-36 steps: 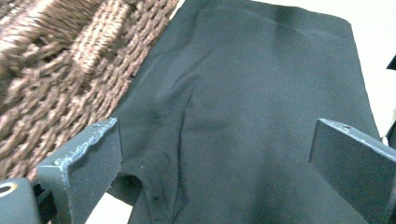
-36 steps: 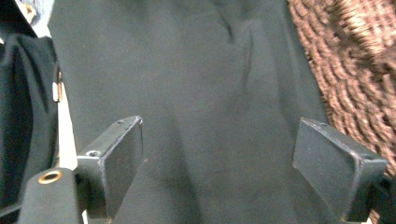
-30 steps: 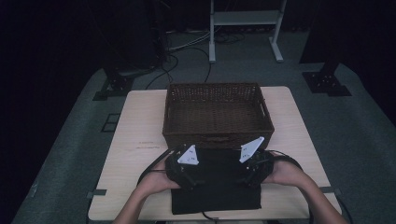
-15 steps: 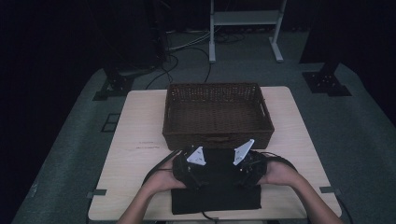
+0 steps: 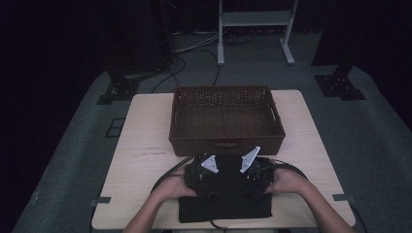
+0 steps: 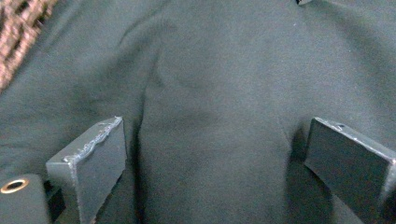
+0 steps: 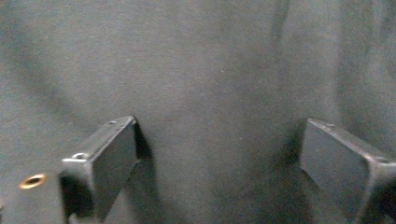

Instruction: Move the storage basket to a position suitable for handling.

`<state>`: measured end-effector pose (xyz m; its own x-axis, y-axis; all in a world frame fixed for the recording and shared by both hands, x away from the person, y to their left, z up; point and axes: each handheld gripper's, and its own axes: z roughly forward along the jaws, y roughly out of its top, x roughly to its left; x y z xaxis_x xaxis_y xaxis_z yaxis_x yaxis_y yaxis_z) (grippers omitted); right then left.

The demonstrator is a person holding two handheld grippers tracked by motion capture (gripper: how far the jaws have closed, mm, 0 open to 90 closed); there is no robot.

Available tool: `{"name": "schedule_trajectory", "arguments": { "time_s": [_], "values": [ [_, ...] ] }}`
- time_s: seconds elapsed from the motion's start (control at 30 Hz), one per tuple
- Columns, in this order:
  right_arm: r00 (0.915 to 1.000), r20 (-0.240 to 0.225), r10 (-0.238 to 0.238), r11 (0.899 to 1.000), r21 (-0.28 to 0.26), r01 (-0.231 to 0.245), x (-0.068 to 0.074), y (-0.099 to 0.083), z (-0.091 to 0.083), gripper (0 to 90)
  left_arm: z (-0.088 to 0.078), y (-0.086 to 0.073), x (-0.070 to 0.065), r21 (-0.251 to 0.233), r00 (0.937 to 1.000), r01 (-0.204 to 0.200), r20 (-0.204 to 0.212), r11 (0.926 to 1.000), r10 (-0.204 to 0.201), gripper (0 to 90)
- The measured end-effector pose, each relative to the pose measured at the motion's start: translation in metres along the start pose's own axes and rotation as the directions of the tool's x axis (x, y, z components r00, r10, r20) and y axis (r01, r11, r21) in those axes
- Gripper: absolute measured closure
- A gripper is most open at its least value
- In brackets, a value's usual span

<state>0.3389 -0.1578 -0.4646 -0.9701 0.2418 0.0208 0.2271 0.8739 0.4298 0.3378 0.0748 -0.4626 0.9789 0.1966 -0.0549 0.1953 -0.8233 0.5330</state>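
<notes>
A: What is sitting at the left?

B: The left gripper [image 5: 206, 171] is hovering low over the dark cloth [image 5: 224, 206], which is lying folded at the near edge of the table [image 5: 141, 141], just in front of the wicker basket [image 5: 226, 116]. In the left gripper view its jaws are standing wide apart with cloth [image 6: 210, 93] between them, and a corner of the basket [image 6: 18, 32] is showing at upper left.

A: And at the right?

B: The right gripper [image 5: 252, 170] is sitting just beside it over the same cloth [image 7: 210, 70]. Its jaws have just been opening and are standing spread, pinching nothing, though I cannot tell whether the tips are touching the fabric.
</notes>
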Motion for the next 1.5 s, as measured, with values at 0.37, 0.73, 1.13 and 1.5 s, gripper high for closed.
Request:
{"name": "schedule_trajectory", "arguments": {
  "time_s": [0.37,0.73,1.13,1.5],
  "values": [
    [0.9993,-0.028,0.026,0.999,-0.019,-0.026,-0.001,-0.005,0.004,9.6,0.007,-0.004,0.01,0.001,0.9927,0.074,0.096,0.9973,-0.074,9.9],
    [0.9997,-0.026,-0.002,1.0,0.015,0.002,0.005,0.001,0.003,25.5,0.01,0.006,0.008,0.047,0.995,0.076,0.062,0.996,-0.079,16.7],
    [0.9989,-0.045,0.01,0.998,0.062,-0.007,-0.006,0.013,0.001,51.1,0.008,0.013,0.023,0.062,0.9876,0.09,0.123,0.9939,-0.098,43.7],
    [0.9987,-0.042,0.028,0.998,0.066,-0.025,-0.008,0.016,-0.001,67.7,0.006,0.015,0.02,0.056,0.9898,0.052,0.13,0.9971,-0.059,63.9]
  ]
}}
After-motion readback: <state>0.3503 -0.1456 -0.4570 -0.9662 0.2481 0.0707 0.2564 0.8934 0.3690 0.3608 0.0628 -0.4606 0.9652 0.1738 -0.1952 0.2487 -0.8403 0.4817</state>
